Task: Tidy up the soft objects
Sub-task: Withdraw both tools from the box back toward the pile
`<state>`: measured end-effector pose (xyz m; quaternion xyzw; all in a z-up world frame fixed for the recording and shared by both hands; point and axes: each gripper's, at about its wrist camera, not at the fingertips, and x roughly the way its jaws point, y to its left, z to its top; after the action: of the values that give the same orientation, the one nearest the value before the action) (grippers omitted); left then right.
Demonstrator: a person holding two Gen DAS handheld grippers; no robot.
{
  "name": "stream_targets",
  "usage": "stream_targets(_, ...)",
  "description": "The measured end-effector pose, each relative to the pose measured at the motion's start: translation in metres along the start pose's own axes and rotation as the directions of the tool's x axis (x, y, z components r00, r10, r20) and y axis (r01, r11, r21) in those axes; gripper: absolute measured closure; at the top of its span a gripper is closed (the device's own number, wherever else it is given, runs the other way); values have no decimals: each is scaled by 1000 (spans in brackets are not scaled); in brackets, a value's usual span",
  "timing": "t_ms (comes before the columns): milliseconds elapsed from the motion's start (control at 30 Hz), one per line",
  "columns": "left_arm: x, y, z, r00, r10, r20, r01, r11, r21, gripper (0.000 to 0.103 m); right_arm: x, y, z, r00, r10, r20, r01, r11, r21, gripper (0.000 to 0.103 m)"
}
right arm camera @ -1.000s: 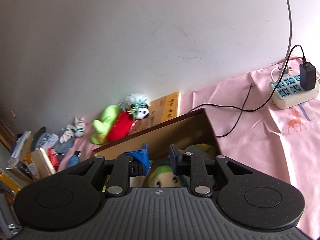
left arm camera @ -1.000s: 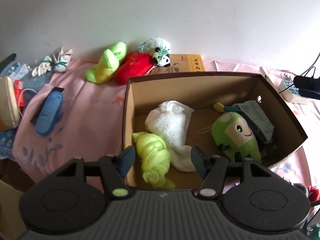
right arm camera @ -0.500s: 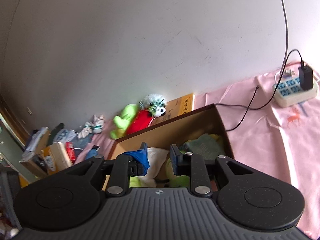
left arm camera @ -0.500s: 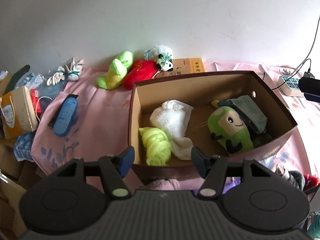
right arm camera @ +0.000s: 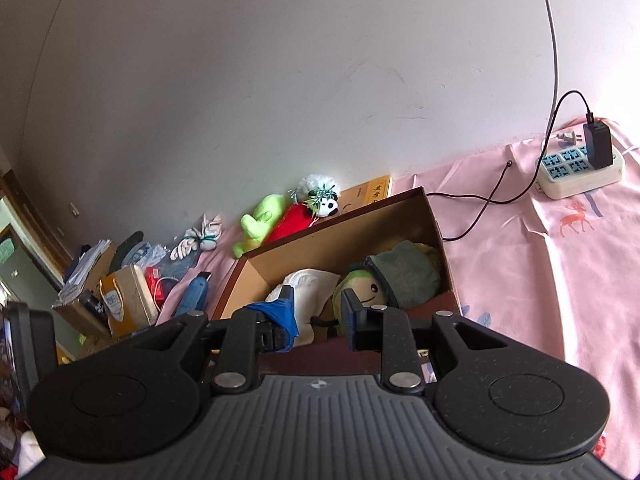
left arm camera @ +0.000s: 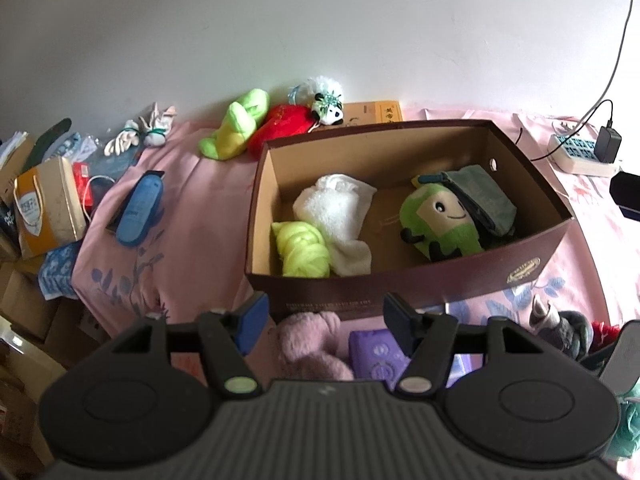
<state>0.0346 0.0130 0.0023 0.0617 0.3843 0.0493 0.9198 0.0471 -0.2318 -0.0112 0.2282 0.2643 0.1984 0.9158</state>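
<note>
A maroon cardboard box point(left arm camera: 408, 292) lies on the pink cloth. It holds a white towel point(left arm camera: 336, 212), a lime bundle point(left arm camera: 304, 248) and a green plush with a grey cap point(left arm camera: 440, 220). My left gripper point(left arm camera: 326, 316) hangs open and empty in front of the box's near wall, over a pink plush point(left arm camera: 308, 344) and a purple packet point(left arm camera: 374, 354). My right gripper point(right arm camera: 318, 310) is before the same box point(right arm camera: 340, 232), jaws drawn close with only a narrow slot and nothing in it. A green plush point(left arm camera: 236, 132), a red plush point(left arm camera: 284, 132) and a panda point(left arm camera: 328, 108) lie by the wall.
A blue case point(left arm camera: 140, 208), white gloves point(left arm camera: 140, 136) and a paper bag point(left arm camera: 44, 208) crowd the left side. A power strip point(right arm camera: 580, 168) with charger and cable sits at the right. Grey soft items point(left arm camera: 568, 328) lie at the front right. A book point(left arm camera: 380, 112) lies behind the box.
Both grippers have drawn back from the box. Its front wall, the pink plush and the purple packet have come into the left view. Neither gripper's jaws have visibly changed.
</note>
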Motion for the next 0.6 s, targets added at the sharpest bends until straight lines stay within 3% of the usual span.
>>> stream_targets(600,-21,-40,-29,999,-8,-40,10,999,35,37,-40,-9,-27,1000,5,-29,-7,998,-70,95)
